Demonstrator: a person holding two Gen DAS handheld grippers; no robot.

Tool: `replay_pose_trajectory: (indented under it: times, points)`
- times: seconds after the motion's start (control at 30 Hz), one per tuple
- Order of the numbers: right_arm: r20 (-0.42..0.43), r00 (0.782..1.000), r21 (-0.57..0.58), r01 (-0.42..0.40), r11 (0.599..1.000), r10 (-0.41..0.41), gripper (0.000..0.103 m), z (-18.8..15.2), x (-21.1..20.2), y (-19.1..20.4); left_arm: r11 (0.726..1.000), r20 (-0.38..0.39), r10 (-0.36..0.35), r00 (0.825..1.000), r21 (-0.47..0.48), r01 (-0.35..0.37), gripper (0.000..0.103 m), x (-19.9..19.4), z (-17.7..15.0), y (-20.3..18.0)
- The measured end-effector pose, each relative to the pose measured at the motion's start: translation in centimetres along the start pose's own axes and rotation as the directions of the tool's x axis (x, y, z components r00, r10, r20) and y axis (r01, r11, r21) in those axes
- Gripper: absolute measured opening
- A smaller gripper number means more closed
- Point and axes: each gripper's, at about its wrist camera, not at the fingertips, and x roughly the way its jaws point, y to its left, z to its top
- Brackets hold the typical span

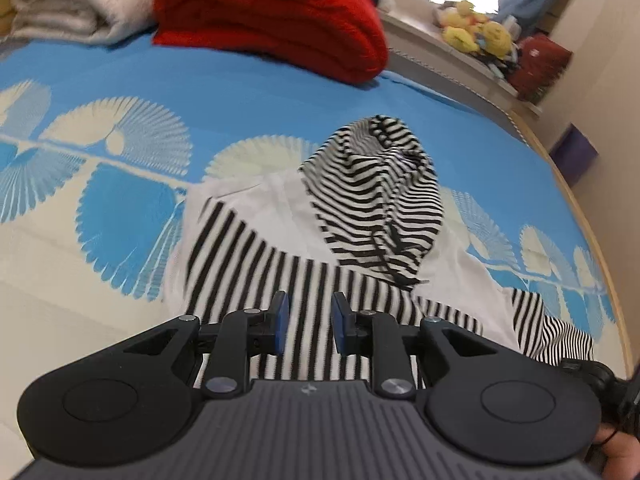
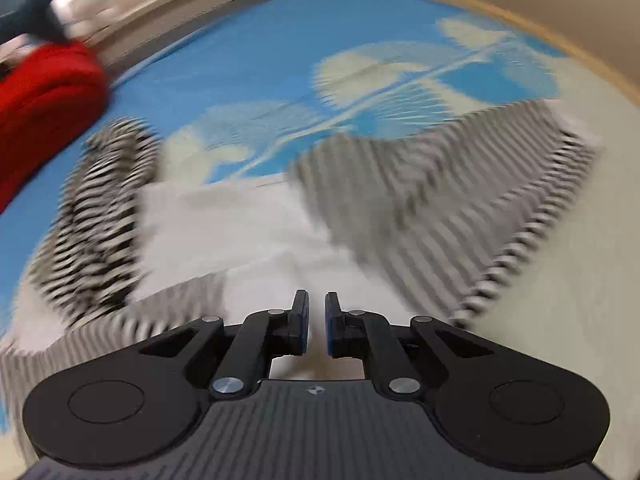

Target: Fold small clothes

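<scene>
A small white hoodie with black-and-white striped sleeves and hood [image 1: 376,196] lies on the blue patterned bedspread [image 1: 240,92]. In the left wrist view a striped sleeve [image 1: 256,280] lies folded across the white body, just beyond my left gripper [image 1: 308,320], which is open and empty above it. In the blurred right wrist view the hoodie's white body [image 2: 240,236] lies ahead, the hood [image 2: 104,208] to the left, another striped sleeve [image 2: 440,200] to the right. My right gripper [image 2: 316,320] stands slightly open over the white cloth, holding nothing.
A folded red garment [image 1: 272,16] and a cream blanket [image 1: 72,4] lie at the far side of the bed. Yellow plush toys [image 1: 476,28] sit on a ledge beyond. The bed's wooden edge [image 1: 592,216] runs along the right.
</scene>
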Motion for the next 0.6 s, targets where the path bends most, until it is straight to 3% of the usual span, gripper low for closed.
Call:
replay_pose_trajectory:
  times: [0.07,0.17,0.27,0.33,0.47,0.6]
  points:
    - [0.054,0.999,0.012,-0.001,1.000,0.000,0.014,0.5,-0.7,-0.4,1.000,-0.013,0.016,1.000,-0.023,-0.016,0.025,0.3,0.1,1.0]
    - [0.069,0.991,0.000,-0.111,0.994,0.110,0.023,1.0,-1.2,-0.2,0.998,-0.031,0.033,0.999,-0.045,-0.034,0.025,0.7,0.2,2.1]
    - [-0.017,0.966,-0.004,-0.257,0.966,0.257,0.024,0.5,-0.1,0.2,0.997,-0.053,0.045,0.998,-0.056,-0.048,0.025,1.4,-0.1,3.0]
    - [-0.118,0.948,0.040,-0.294,0.955,0.297,0.026,0.0,1.5,0.1,0.996,-0.077,0.049,0.996,-0.072,-0.055,0.025,2.1,-0.6,3.6]
    - [-0.268,0.946,0.069,-0.171,0.983,0.184,0.028,-1.4,4.8,-0.8,0.992,-0.147,0.041,0.988,-0.114,-0.058,0.025,3.7,-2.0,5.0]
    - [-0.261,0.945,0.097,-0.176,0.980,0.196,0.028,-0.8,4.6,-1.4,0.989,-0.239,0.035,0.970,-0.134,-0.068,0.025,5.8,-4.0,6.3]
